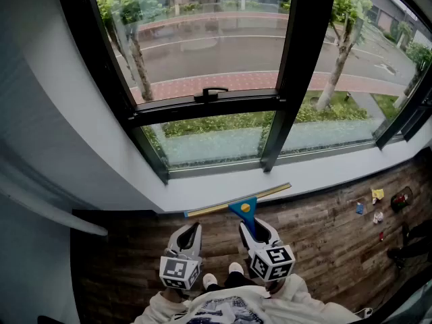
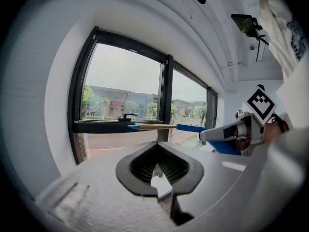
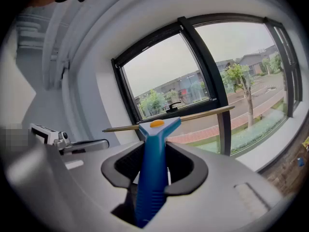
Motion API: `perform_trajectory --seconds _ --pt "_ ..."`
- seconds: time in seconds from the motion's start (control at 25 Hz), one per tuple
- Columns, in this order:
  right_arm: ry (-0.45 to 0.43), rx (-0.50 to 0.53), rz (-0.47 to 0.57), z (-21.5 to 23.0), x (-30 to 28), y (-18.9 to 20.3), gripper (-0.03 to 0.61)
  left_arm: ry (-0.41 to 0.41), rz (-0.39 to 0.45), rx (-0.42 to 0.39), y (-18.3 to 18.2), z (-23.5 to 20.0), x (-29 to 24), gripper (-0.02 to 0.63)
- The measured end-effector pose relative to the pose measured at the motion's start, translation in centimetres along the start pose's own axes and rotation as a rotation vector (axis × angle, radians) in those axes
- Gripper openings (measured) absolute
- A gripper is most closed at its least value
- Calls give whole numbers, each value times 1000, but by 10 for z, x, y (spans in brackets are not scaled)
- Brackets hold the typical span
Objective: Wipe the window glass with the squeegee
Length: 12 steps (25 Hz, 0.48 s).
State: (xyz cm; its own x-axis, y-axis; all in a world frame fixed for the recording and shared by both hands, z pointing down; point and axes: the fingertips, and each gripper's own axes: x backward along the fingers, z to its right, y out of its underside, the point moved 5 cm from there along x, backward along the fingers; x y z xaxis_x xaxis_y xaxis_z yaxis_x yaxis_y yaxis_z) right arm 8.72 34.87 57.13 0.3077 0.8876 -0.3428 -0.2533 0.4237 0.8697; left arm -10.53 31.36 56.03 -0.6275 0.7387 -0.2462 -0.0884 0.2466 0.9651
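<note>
The squeegee (image 1: 243, 206) has a blue handle, an orange button and a long brass-coloured blade. My right gripper (image 1: 253, 227) is shut on its handle (image 3: 153, 178) and holds it low, in front of the white sill, with the blade (image 3: 203, 113) level and short of the glass. The window glass (image 1: 202, 39) sits in a black frame with a black latch handle (image 1: 210, 93) on the crossbar. To the left of the squeegee, my left gripper (image 1: 192, 229) is shut and holds nothing (image 2: 157, 167). In the left gripper view the squeegee (image 2: 154, 126) crosses in front of the window.
A white sill (image 1: 317, 174) runs under the window, above a dark wood floor (image 1: 324, 235). Small coloured items (image 1: 376, 196) and a dark object (image 1: 399, 200) lie on the floor at right. A grey wall (image 1: 47, 133) stands at left. The person's shoes (image 1: 223, 275) show below the grippers.
</note>
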Motion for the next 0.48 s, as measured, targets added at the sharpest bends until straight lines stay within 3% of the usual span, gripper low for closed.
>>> perform_trajectory --seconds 0.48 --pt "10 -30 34 40 -4 -17 140 19 13 -32 -17 18 -42 2"
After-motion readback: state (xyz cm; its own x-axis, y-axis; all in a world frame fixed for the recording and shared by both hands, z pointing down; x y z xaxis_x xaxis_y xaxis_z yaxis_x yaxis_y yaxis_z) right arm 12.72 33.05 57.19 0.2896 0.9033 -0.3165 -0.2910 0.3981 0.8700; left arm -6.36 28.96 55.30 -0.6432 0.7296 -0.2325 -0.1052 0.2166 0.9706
